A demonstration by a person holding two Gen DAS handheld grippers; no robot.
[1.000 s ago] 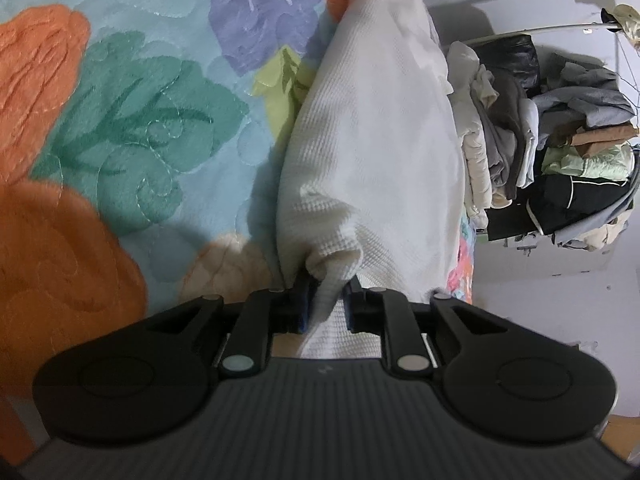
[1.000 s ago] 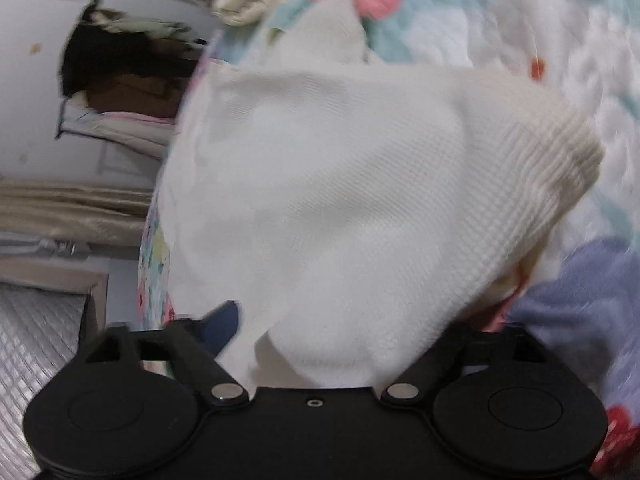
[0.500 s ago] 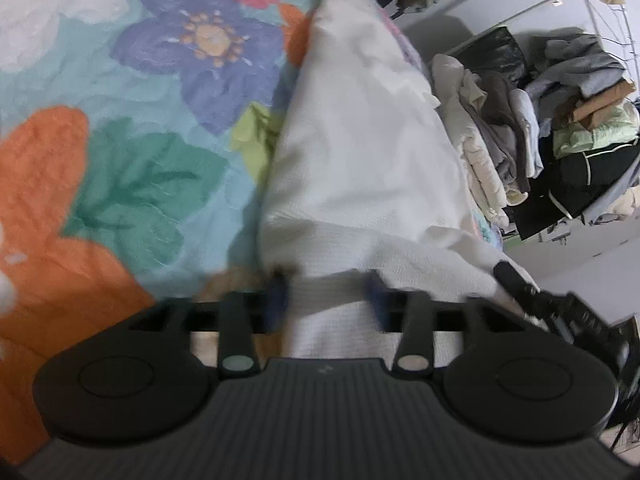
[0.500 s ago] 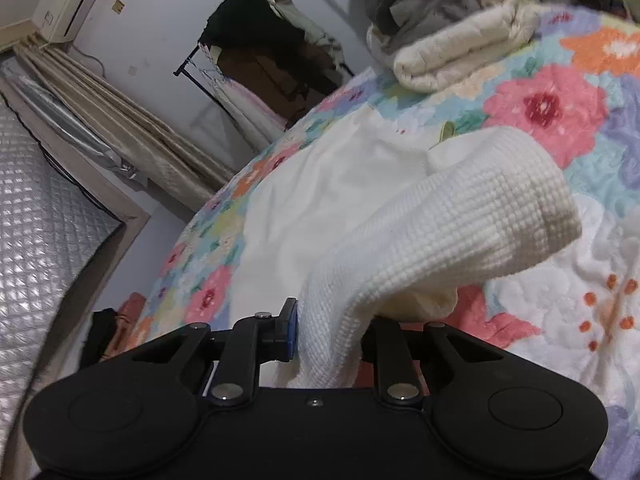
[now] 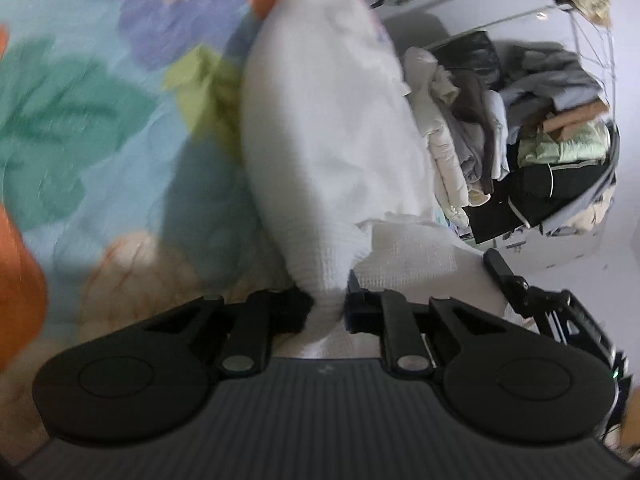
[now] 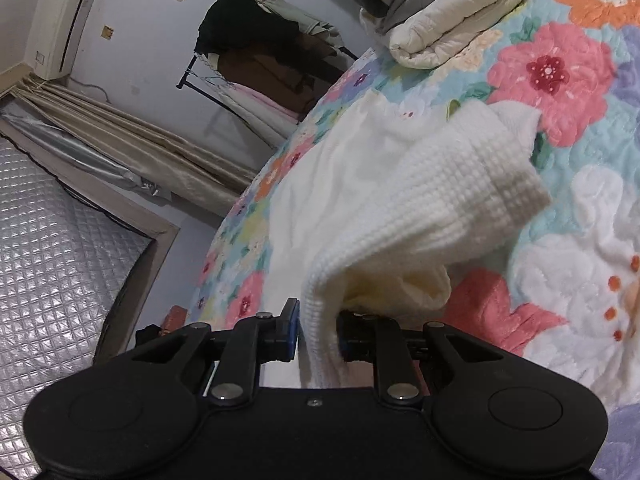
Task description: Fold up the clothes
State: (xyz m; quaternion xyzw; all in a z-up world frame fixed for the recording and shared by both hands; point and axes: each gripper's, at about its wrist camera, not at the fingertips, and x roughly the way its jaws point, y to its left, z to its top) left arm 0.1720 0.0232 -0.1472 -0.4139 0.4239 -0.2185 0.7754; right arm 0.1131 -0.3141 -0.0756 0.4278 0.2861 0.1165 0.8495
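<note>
A white waffle-knit garment (image 5: pixel 328 140) lies lengthwise on the floral quilt (image 5: pixel 80 120), with one bunched end lifted. My left gripper (image 5: pixel 326 308) is closing its jaws, and the pads pinch that bunched end. In the right wrist view the same white garment (image 6: pixel 400 200) spreads over the quilt (image 6: pixel 560 72), with a thick fold raised off it. My right gripper (image 6: pixel 318 328) is shut on the edge of this fold, and the cloth hangs down between the fingers. A black part of another gripper (image 5: pixel 536 300) shows at the right edge of the left wrist view.
A heap of mixed clothes (image 5: pixel 520 140) sits beyond the bed's edge on the right. Folded cream and grey clothes (image 6: pixel 440 20) are stacked on the far part of the quilt. Behind stand a clothes rack (image 6: pixel 260 40), beige curtains (image 6: pixel 140 140) and an air conditioner (image 6: pixel 64 20).
My left gripper opened, then closed again on a bunched end of the garment. My right gripper closed on the fold and rose, so the room came into view.
</note>
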